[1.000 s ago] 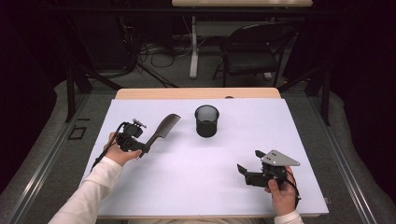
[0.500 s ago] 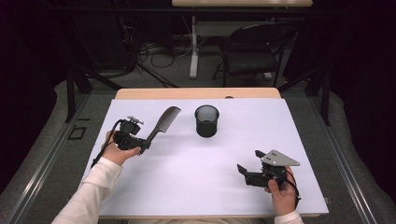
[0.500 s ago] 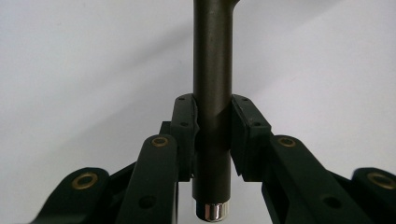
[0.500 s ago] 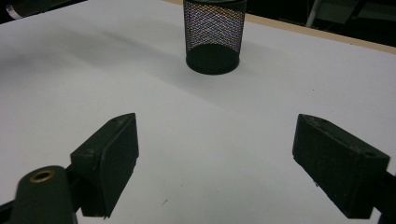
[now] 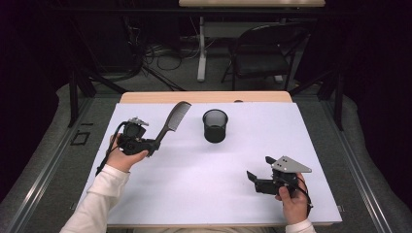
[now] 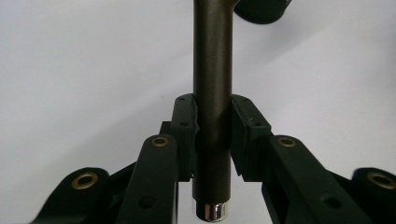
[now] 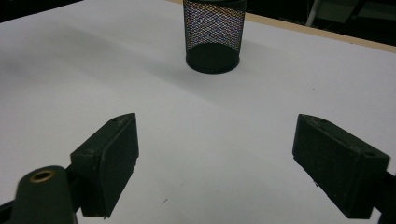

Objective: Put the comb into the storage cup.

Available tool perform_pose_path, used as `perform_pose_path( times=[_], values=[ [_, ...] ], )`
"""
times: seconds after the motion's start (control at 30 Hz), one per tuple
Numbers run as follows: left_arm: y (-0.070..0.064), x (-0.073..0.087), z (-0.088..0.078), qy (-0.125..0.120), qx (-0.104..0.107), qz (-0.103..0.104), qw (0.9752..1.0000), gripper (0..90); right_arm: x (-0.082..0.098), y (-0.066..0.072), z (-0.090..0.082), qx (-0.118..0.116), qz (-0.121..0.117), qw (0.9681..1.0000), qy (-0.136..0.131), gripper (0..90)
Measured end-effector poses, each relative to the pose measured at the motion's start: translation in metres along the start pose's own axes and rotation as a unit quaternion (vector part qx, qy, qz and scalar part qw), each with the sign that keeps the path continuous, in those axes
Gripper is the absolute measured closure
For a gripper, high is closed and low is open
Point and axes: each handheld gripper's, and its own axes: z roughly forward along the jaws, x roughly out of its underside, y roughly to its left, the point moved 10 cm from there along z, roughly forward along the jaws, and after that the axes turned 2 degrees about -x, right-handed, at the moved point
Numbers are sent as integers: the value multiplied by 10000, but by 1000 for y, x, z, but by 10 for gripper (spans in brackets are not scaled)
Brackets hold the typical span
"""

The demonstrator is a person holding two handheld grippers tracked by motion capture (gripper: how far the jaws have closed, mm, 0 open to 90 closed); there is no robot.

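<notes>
Gripping the comb by the lower end of its handle, the left gripper sits near the left edge of the desk, roughly midway between the far and near edges. In the left gripper view both pads press flat against the round dark handle, one on each side; a short stub with a shiny metal end cap sticks out behind the pads.

Comb orientation: long axis runs diagonally in the high view, handle end low at the gripper, toothed head up and away toward the far edge of the desk, leaning slightly rightward. The head appears lifted off the desk surface; teeth face the right side of the desk.

Right gripper held near the near-right corner of the desk, jaws spread wide with nothing between them. In the right gripper view its two pads stand well apart over bare white surface.

Black mesh cup stands upright toward the far edge of the desk, about centre, to the right of the comb head and apart from it. It also shows ahead of the right gripper's jaws.
</notes>
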Motion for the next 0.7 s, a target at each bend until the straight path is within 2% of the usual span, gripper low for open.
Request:
perform_pose_path(
  times=[0.2, 0.53, 0.7],
  values=[
    [-6, -5, -2, -249, -27, 55, 9997, 725, 0, 0, 0, 6, -2, 10000, 9, 142],
    [-18, -12, -1, -471, 149, 95, 9987, 725, 1, 0, 0, 10, -11, 10000, 15, 142],
    [-23, -16, 1, -635, 131, 143, 9978, 725, 1, 0, 0, 5, -11, 10000, 22, 142]
  ],
)
